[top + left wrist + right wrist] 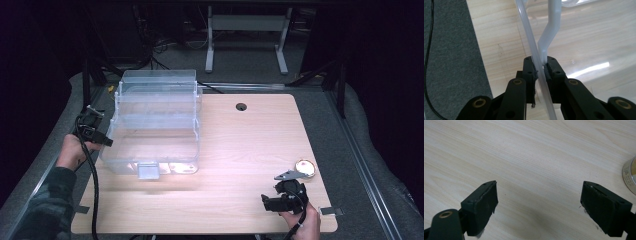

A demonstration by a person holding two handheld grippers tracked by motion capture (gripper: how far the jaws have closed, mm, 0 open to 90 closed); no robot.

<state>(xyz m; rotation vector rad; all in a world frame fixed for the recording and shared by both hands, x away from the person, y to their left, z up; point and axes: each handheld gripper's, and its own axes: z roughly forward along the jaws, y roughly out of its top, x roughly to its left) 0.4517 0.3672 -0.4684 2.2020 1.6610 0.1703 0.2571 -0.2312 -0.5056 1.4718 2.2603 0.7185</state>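
Note:
A clear plastic tiered box (155,125) stands opened out on the left half of the wooden table (250,145). My left gripper (107,141) is at the box's left side, shut on its thin clear wall. In the left gripper view the jaws (540,65) pinch that clear wall edge (528,37) right beside a white hinge arm (552,27). My right gripper (286,194) rests near the table's front right, held in a hand. Its jaws (539,202) stand wide open over bare wood with nothing between them.
A small round tin (305,167) lies just beyond the right gripper and shows at the right edge of the right gripper view (630,176). A cable hole (241,106) sits at the table's back. Grey carpet (449,50) borders the table's left edge.

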